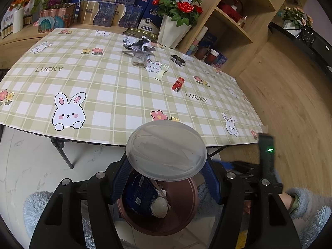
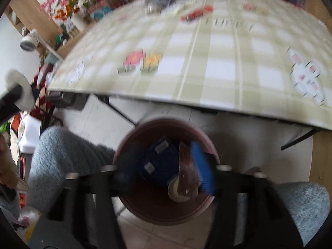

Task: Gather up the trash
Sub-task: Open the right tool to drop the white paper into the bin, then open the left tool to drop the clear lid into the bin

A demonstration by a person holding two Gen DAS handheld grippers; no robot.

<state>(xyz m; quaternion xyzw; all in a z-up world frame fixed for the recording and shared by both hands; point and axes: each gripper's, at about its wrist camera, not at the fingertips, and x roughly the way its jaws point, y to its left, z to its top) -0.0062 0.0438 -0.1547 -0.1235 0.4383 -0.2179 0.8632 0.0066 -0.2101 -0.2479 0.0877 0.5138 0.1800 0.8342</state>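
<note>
My left gripper (image 1: pixel 166 166) is shut on a round translucent plastic lid (image 1: pixel 166 151), its blue fingers (image 1: pixel 121 178) pressing the lid's two sides. It holds the lid just above a brown trash bin (image 1: pixel 186 211) on the floor. The bin holds a dark blue packet (image 1: pixel 139 195) and a white cup (image 1: pixel 159 207). In the blurred right wrist view my right gripper (image 2: pixel 161 172) stands open over the same bin (image 2: pixel 145 213). A brown wrapper strip (image 2: pixel 186 172) hangs loose beside its blue right finger (image 2: pixel 202 166), over the blue packet (image 2: pixel 159 161).
A table with a checked bunny cloth (image 1: pixel 103 95) carries crumpled foil (image 1: pixel 137 43), a clear bag (image 1: pixel 140 59), a black box (image 1: pixel 177 60), a plastic fork (image 1: pixel 162 72) and a red lighter (image 1: pixel 178 84). Boxes, flower pots and wooden shelves stand behind. Fluffy sleeves flank the bin.
</note>
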